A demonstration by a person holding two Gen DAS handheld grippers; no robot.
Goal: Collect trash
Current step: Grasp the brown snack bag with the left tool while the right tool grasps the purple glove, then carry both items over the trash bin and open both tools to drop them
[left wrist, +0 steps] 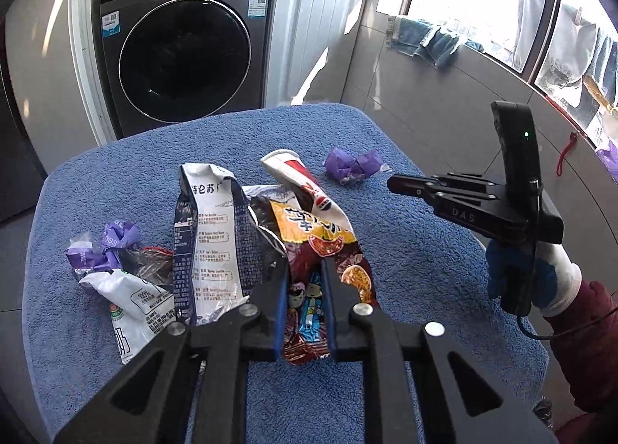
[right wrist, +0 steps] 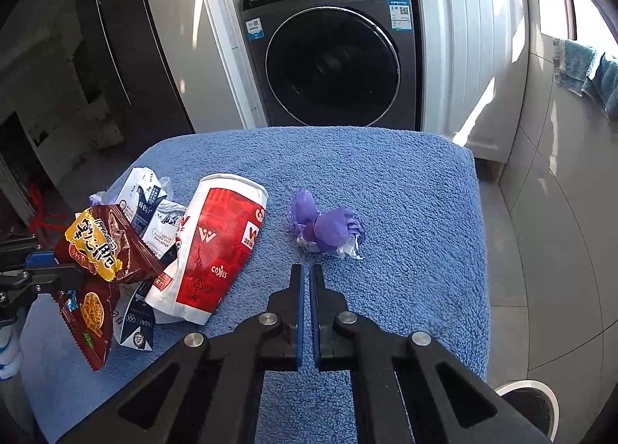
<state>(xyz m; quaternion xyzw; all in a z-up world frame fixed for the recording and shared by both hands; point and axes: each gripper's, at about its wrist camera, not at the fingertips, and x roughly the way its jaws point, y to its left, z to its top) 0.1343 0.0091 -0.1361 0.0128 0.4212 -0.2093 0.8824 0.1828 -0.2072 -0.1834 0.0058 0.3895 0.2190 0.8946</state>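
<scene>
2 grippers work over a blue terry towel (right wrist: 405,189) that covers the table in front of a grey Haier washing machine (right wrist: 332,54).

The left gripper (left wrist: 305,289) has its blue-padded fingers (left wrist: 281,312) parted only a narrow way, and the brown-and-yellow snack wrapper (left wrist: 320,247) runs between them. In the right wrist view the same wrapper (right wrist: 96,262) sits lifted at the left gripper's tips, so the jaws seem to be pinching it, though the contact itself is hard to see.

The right gripper (right wrist: 306,289) has its fingers nearly together with just a thin slit between, and nothing is in them. Its tips hang above bare towel, just nearer the camera than the crumpled purple wrapper (right wrist: 326,226), not touching it. In the left wrist view the right gripper (left wrist: 401,184) is held by a hand in a white-and-blue glove (left wrist: 540,278).

Relative to the snack wrapper, a crushed red-and-white paper cup (right wrist: 216,243) lies just to its right, partly under it. A flattened blue-and-white milk carton (left wrist: 208,235) lies just to its left. Further left sit a white printed bag (left wrist: 131,309) and 1 more crumpled purple wrapper (left wrist: 112,247).
</scene>
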